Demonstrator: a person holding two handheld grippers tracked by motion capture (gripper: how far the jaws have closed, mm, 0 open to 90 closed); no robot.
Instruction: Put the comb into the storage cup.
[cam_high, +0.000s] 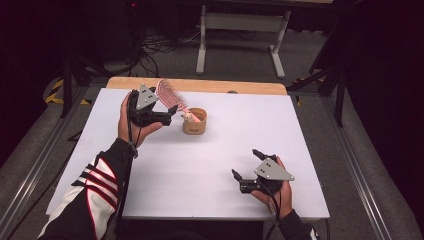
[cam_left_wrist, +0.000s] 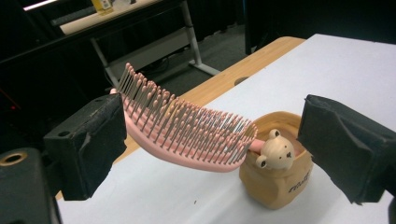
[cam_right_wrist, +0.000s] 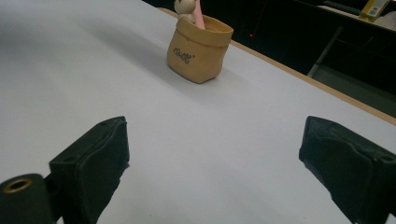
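A tan bag-shaped pot (cam_high: 194, 123) stands on the white table (cam_high: 200, 175), left of middle toward the back. A pink hairbrush (cam_high: 171, 93) sticks out of it, head up and tilted to the left; a small wooden bear (cam_high: 187, 117) sits at the rim. My left gripper (cam_high: 171, 114) is open just left of the pot. In the left gripper view the hairbrush (cam_left_wrist: 187, 135) stretches across between the wide jaws, its tip by the left pad (cam_left_wrist: 93, 144), above the pot (cam_left_wrist: 280, 182). My right gripper (cam_high: 246, 164) stands open near the front right, facing the pot (cam_right_wrist: 200, 51) with bare table between.
A wooden table edge (cam_high: 200, 85) runs along the far side of the white surface. Beyond it stand a white desk frame (cam_high: 240, 30) and loose cables (cam_high: 155, 47) on the floor. Dark stands flank the table on both sides.
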